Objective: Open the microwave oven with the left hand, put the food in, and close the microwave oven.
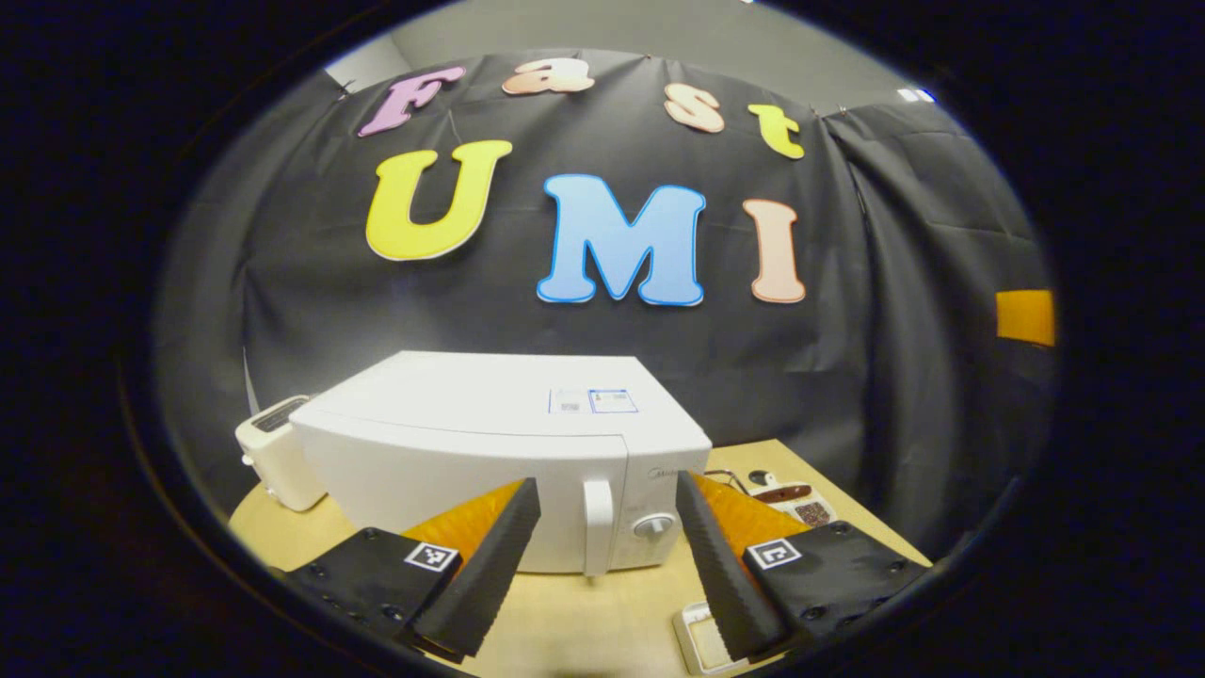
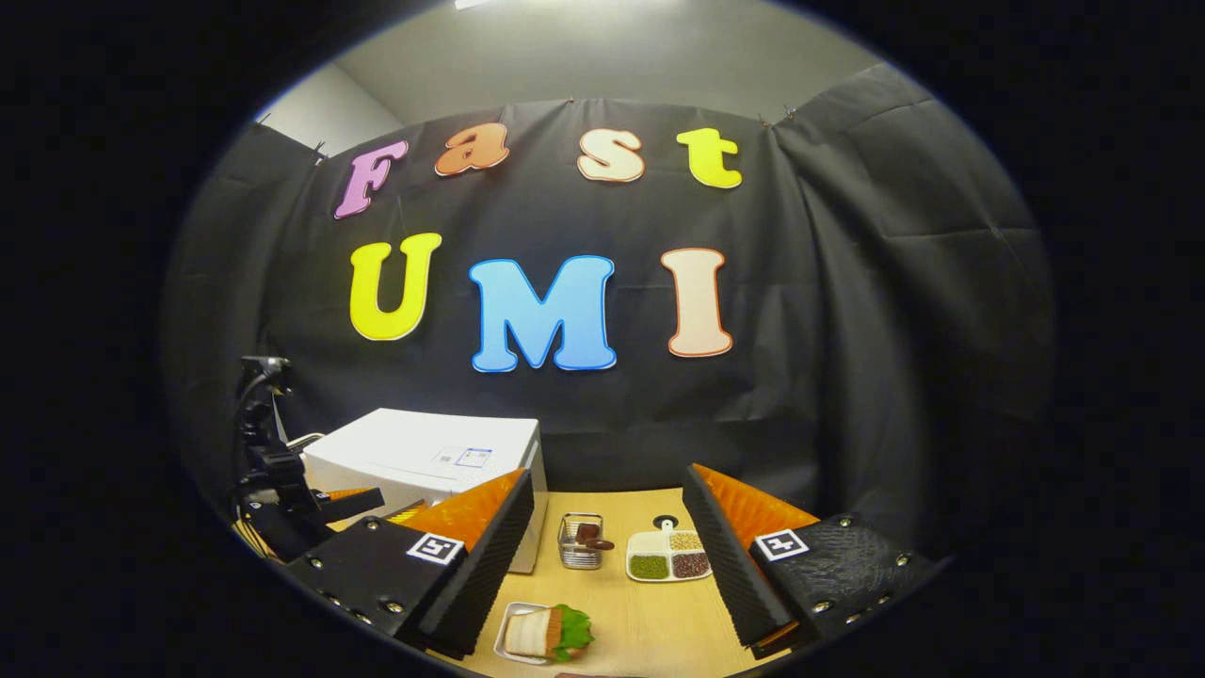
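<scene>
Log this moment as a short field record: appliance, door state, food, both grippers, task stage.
appliance: white box-shaped microwave oven on the light wooden table
door: shut, white vertical handle untouched
food: sandwich with green lettuce on a small white tray, on the table
left gripper: open, facing the handle, apart from it
right gripper: open, holding nothing, above the table
stage: opening not yet begun

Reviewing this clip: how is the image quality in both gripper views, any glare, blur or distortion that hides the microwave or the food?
Left gripper view: sharp and evenly lit; fisheye bows the microwave, but its handle reads clearly, with no glare. Right gripper view: also sharp, a ceiling light touching the top edge; the sandwich plate is small and low between the right gripper fingers, yet legible; edges fall dark.
</scene>
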